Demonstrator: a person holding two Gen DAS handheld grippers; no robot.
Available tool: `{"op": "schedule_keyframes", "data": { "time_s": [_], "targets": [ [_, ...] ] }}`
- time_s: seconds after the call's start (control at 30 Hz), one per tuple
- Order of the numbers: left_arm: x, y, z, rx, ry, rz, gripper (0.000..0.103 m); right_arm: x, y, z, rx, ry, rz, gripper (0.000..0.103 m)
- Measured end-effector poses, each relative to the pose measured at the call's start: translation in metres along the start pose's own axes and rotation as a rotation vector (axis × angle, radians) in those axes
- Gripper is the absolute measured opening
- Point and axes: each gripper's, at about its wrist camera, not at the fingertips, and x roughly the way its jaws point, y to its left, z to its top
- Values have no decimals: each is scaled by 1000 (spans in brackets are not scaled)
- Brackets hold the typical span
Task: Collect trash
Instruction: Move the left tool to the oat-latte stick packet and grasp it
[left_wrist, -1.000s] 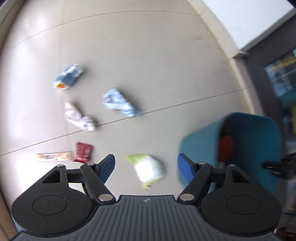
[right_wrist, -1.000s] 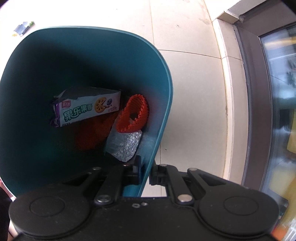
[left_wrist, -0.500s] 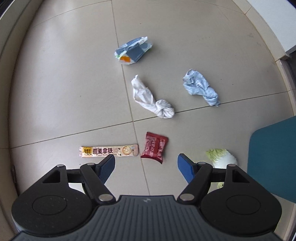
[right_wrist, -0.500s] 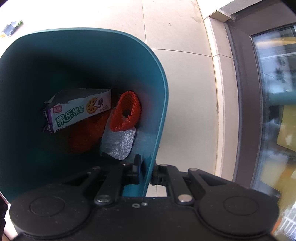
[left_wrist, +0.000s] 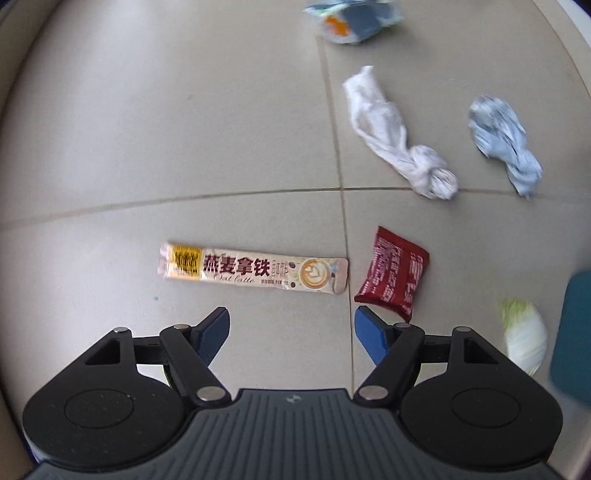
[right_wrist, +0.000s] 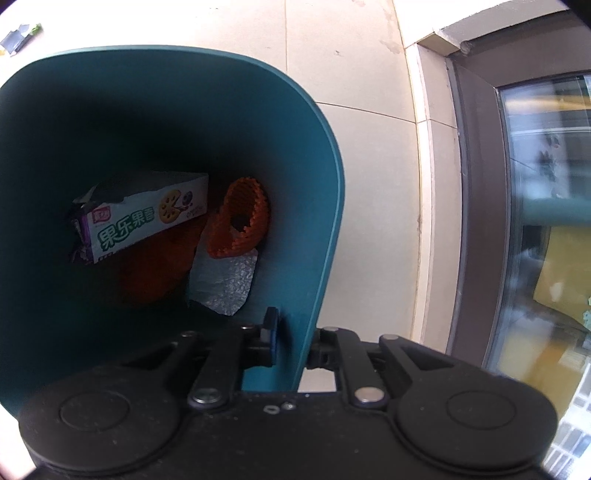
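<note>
My left gripper (left_wrist: 290, 314) points straight down at the tiled floor, open and holding nothing. Just ahead of its fingertips lies a long beige coffee-stick sachet (left_wrist: 255, 272), with a small red packet (left_wrist: 393, 271) to its right. Farther off lie a twisted white tissue (left_wrist: 391, 136), a crumpled blue-grey paper (left_wrist: 502, 136) and a blue-white wrapper (left_wrist: 354, 18). A green-white wad (left_wrist: 524, 336) lies beside the teal bin (left_wrist: 572, 332). My right gripper (right_wrist: 295, 332) straddles the teal bin's wall (right_wrist: 325, 206); its jaws are opening and the inner pad stands just off the wall.
Inside the bin lie a biscuit box (right_wrist: 144, 221), an orange foam net (right_wrist: 240, 221) and a silver foil piece (right_wrist: 225, 284). To the right of the bin a brown door frame (right_wrist: 476, 206) and glass border the floor.
My left gripper came down and moved left over the floor, so the sachet and red packet now lie close under its fingers. The right gripper's jaws eased apart on the bin wall.
</note>
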Motion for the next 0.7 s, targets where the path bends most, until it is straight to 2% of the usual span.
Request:
{"op": "schedule_keyframes", "data": {
  "time_s": [0.2, 0.37, 0.5, 0.6, 0.67, 0.7],
  "targets": [
    [19, 38, 13, -426, 7, -26, 73, 1, 1, -2, 0, 4, -1, 11],
    [40, 41, 16, -650, 19, 23, 72, 3, -1, -1, 12, 15, 3, 11],
    [49, 40, 16, -739, 15, 44, 61, 3, -2, 1, 5, 15, 6, 11],
    [49, 31, 21, -731, -5, 102, 61, 3, -2, 1, 2, 11, 6, 11],
    [47, 26, 21, -721, -25, 118, 57, 3, -3, 0, 9, 6, 3, 11],
    [45, 23, 21, -709, -36, 122, 50, 2, -3, -1, 11, 5, 2, 11]
  ]
}}
